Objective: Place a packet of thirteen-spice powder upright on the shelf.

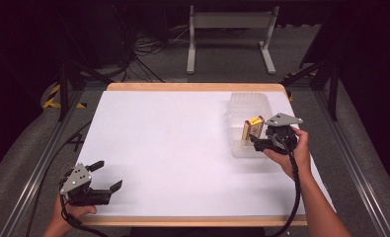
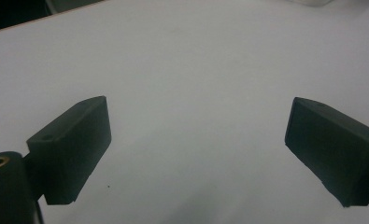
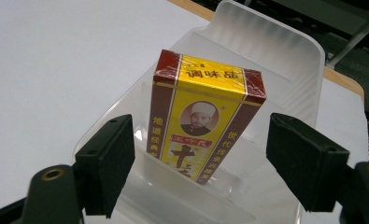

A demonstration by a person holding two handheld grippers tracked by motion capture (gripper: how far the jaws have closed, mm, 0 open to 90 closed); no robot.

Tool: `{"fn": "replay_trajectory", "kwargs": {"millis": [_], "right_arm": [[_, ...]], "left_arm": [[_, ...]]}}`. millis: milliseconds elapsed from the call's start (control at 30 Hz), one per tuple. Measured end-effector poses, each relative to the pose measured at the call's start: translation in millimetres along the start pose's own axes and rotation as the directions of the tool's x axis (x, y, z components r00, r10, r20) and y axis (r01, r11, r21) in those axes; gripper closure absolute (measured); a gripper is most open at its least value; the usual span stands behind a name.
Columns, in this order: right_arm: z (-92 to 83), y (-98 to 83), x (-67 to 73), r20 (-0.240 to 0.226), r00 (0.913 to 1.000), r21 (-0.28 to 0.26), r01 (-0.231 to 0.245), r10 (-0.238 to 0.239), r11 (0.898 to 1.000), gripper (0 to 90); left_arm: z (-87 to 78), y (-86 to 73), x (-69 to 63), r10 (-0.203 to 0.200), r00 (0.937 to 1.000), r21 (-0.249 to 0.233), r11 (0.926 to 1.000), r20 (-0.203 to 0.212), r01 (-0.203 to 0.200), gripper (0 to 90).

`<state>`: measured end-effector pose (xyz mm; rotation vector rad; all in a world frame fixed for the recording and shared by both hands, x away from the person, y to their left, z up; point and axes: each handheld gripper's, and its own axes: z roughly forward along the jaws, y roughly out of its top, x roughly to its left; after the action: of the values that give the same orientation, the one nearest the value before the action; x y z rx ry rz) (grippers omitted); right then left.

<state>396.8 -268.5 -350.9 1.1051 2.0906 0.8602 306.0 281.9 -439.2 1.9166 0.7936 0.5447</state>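
While the right gripper (image 1: 259,139) sits at the near right side of the white table (image 1: 182,148), its black jaws stand spread wide on either side of a yellow and maroon seasoning box (image 3: 203,116) without touching it, so they hold nothing. That box stands upright inside a clear plastic tray (image 3: 285,56), in the part of the tray nearest the gripper, with printed characters and a small round portrait on its front face. From above, the box (image 1: 252,128) and tray (image 1: 249,101) lie near the table's far right corner. At the near left corner the left gripper (image 1: 109,176) rests low by the wooden edge, its jaws also wide apart over bare white surface and gripping nothing.
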Motion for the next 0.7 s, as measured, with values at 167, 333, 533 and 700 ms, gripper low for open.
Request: {"fn": "replay_trajectory", "kwargs": {"millis": [167,333,533,700], "right_arm": [[-9.5,-2.5,1.8,-0.008,0.9991,0.0,0.041,-0.041,0.999,23.3],[-18.8,-5.8,2.9,-0.02,0.9973,-0.008,0.071,-0.071,0.997,22.7],[-28.2,-10.3,5.0,-0.032,0.9926,-0.008,0.117,-0.118,0.993,21.7],[-34.7,-18.8,7.4,-0.044,0.9878,0.001,0.149,-0.149,0.989,20.8]], "left_arm": [[-0.3,0.0,0.2,0.0,1.0,-0.001,1.0,-0.001,0.0,7.7],[-0.3,0.0,0.2,-0.001,1.0,-0.001,1.0,0.0,0.001,7.8],[-0.3,0.1,0.0,0.0,1.0,-0.001,1.0,0.0,0.0,7.8],[0.0,0.0,0.0,0.0,1.0,0.0,1.0,0.0,0.0,7.7]]}}
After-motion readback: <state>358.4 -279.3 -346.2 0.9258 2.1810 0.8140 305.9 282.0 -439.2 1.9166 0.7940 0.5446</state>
